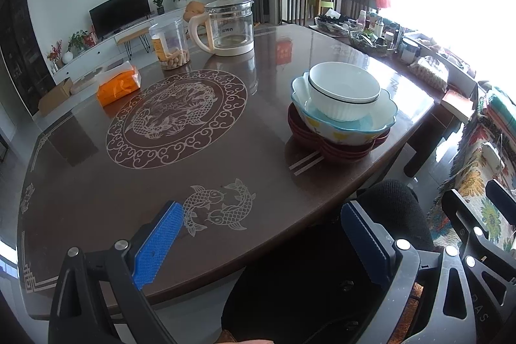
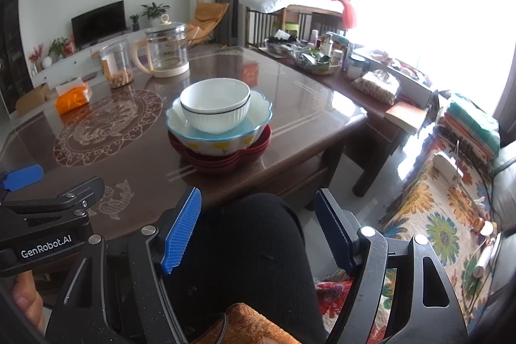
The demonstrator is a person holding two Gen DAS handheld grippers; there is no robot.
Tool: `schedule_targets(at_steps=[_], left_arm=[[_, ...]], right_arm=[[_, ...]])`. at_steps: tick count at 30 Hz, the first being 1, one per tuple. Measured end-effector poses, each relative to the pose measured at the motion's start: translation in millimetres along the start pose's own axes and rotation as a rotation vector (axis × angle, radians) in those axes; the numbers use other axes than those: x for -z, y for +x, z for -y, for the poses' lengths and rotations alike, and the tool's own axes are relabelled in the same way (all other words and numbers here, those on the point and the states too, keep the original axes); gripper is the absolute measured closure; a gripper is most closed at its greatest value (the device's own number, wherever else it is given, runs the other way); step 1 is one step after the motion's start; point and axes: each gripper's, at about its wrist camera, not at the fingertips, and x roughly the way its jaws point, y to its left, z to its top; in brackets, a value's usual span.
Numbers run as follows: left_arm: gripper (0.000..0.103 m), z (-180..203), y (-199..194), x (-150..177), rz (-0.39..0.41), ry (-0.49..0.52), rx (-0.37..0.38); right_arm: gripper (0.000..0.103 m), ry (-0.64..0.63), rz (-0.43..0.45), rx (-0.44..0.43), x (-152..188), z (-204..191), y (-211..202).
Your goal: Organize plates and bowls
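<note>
Plainly, "GenRobot.AI" label on left gripper (image 2: 22, 179), kettle (image 2: 166, 50) lettering unreadable

White bowl (image 2: 215, 105) nested atop stacked dishes (image 2: 222, 157)

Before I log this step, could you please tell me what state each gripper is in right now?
Left gripper: open, holding nothing.
Right gripper: open, holding nothing.

Both wrist views near table (image 1: 225, 176) edge, angled down — share stacked bowls (image 1: 343, 105).
</note>
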Motion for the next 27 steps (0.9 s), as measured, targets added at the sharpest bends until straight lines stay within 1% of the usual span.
schedule_targets(at_steps=[7, 11, 17, 21, 27], left_arm=[[0.005, -1, 1, 0, -0.003, -0.001, 0.004], [0.005, -2, 0, -1, 0.003, 0.0, 0.01], [0.005, -2, -3, -4, 0.012, 0.0, 0.022], [0.005, -3, -3, -5, 0.017, 0.002, 0.016], [0.005, -8, -1, -6, 0.016, -0.017, 0.005]], right_arm=[[0.027, -0.004, -0.002, 0.002, 0, -1, 1], [0.027, 0.003, 0.016, 0.015, -3, 1, -1], [0.027, 0.004, 0.034, 0.003, -9, 0, -7], [0.027, -0.01, 0.049, -0.002, -12, -4, -10], [0.027, -0.013, 0.048, -0.01, -12, -5, -8]])
